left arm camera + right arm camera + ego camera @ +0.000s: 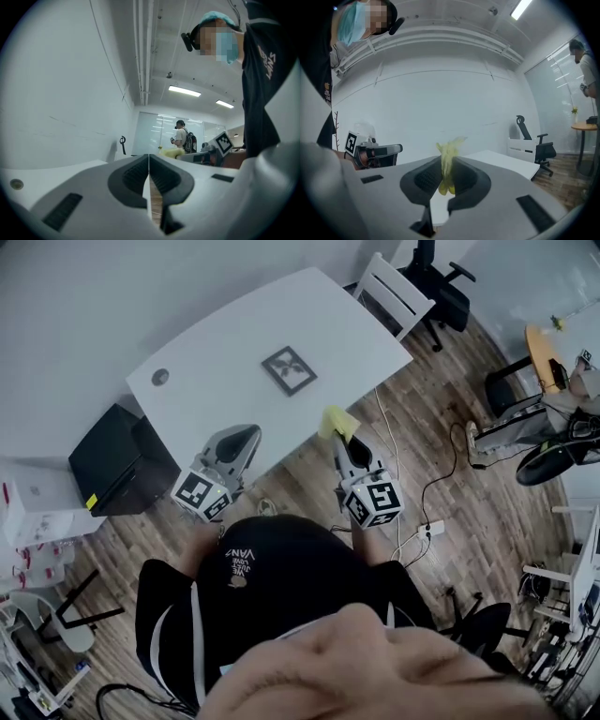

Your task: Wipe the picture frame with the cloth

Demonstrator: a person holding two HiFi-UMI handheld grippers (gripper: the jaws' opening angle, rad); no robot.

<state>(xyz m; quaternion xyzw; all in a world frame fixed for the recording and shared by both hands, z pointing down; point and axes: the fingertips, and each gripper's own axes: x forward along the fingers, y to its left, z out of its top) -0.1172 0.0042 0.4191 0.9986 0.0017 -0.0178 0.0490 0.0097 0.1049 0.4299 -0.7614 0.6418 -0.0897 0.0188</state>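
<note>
Jaws of the right gripper (343, 441) clamp the cloth (336, 420); left gripper (244, 438) jaws meet empty; both point toward the table (216, 352).

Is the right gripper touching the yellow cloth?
Touching. The right gripper view shows the right gripper with its jaws shut on the cloth, pinching it.

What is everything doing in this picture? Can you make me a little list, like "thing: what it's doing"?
left gripper: jaws shut, nothing between them, held near the table's front edge
right gripper: jaws shut on the yellow cloth
picture frame: lying flat on the white table, apart from both grippers
wiping: not started, the cloth isn't touching the frame
</note>
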